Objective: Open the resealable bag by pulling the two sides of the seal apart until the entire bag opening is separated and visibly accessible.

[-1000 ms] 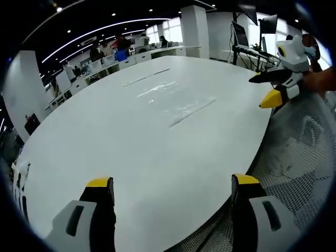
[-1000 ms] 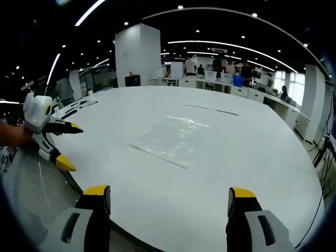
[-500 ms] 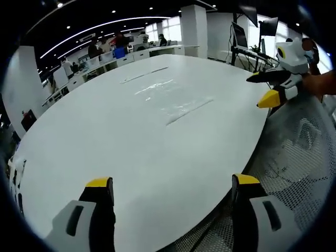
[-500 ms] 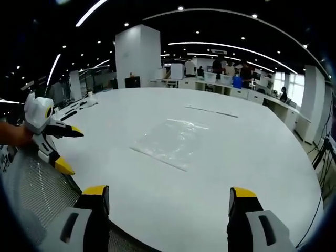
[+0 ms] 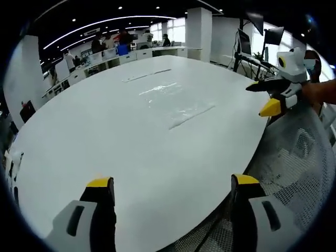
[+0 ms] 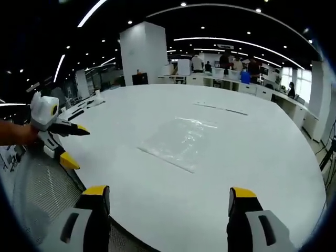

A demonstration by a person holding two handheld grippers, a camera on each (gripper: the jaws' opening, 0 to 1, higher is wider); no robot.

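White laminate makes up the big rounded table (image 5: 105,142) in the left gripper view, and the left gripper (image 5: 170,197) hangs over its near edge with its two yellow-tipped jaws standing wide apart and nothing between them. Well ahead of those jaws, toward the middle of the tabletop, the clear resealable bag (image 5: 173,102) lies flat, its seal strip showing as a pale straight line along the side nearest the camera. Off to the right of this view the right gripper (image 5: 265,97) reaches in from beyond the table edge, held by a hand (image 5: 320,92), its black and yellow jaws spread and clear of the bag. A grey mesh chair back (image 5: 294,168) sits beside the table's right edge, below that gripper. Farther back stand a white pillar, desks and several people under ceiling lights. In the right gripper view, the right gripper (image 6: 170,197) sits low over the near rim of the table (image 6: 252,157), jaws parted wide and holding nothing. The resealable bag (image 6: 181,139) lies flat and wrinkled near the table's centre, well apart from the jaw tips, with its seal edge turned toward the camera. At the left of this view the left gripper (image 6: 73,144) comes in, gripped by a hand (image 6: 18,134), its jaws open and just over the table's edge, apart from the bag. The mesh chair back (image 6: 37,189) fills the lower left beneath it.
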